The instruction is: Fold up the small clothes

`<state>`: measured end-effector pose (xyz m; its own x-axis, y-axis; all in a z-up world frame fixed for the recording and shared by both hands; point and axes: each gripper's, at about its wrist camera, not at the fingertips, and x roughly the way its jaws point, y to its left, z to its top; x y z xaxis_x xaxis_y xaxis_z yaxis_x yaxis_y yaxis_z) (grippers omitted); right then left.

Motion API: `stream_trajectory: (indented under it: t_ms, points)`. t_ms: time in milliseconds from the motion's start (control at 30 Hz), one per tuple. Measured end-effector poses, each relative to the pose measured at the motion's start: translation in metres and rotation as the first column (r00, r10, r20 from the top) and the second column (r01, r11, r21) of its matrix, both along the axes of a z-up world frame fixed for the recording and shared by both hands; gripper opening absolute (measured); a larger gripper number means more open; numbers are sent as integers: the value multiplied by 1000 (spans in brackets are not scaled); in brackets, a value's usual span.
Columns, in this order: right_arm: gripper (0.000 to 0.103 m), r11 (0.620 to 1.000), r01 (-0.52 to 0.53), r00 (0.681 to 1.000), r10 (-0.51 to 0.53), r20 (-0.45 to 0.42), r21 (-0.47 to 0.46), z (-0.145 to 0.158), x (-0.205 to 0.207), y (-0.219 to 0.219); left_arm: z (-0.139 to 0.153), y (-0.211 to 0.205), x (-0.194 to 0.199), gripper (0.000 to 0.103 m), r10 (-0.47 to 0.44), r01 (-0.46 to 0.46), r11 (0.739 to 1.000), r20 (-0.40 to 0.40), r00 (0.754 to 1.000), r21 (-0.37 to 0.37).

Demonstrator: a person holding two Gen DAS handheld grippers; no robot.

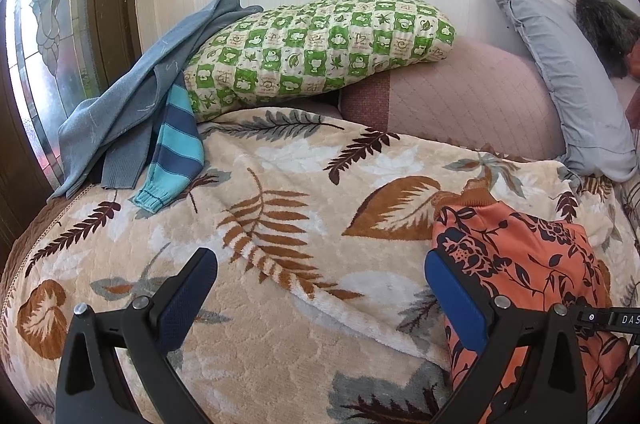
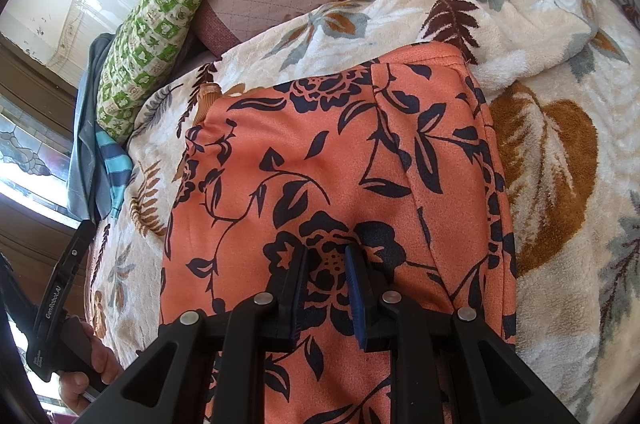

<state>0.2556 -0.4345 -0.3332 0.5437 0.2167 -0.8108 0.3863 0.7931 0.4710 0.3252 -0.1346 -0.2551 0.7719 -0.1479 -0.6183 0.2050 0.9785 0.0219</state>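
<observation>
At frame centre the orange floral garment (image 2: 320,164) is pinched by the nearly closed right gripper (image 2: 326,264), the left gripper (image 1: 320,288) gapes empty; the fold should be drawn flat, edges matched.

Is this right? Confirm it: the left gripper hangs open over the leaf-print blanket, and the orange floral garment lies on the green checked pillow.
One detail is wrong. The orange floral garment lies on the leaf-print blanket, not on the green checked pillow, which sits apart by the wall. The left wrist view shows this. The left gripper does hang open over the blanket.
</observation>
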Motion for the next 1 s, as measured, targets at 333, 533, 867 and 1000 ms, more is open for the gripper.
stream_trajectory:
  t_ms: [333,533,867,1000]
  points:
    - [22,1000,-5,1000,5,4,14,4,-1,-2,-8,-11,-1,103,-51,51,999,-40,998,6]
    - [22,999,47,991,-48,123,8,27,-6,-19,-18,-42,-14,103,-168,171,985,-74,983,26]
    - [23,988,137,987,-143,71,73,4,7,-53,-47,-93,-39,103,-323,342,923,-126,938,175]
    - [23,993,117,982,-121,144,36,27,-2,-47,-28,-82,-44,103,-305,311,938,-61,950,152]
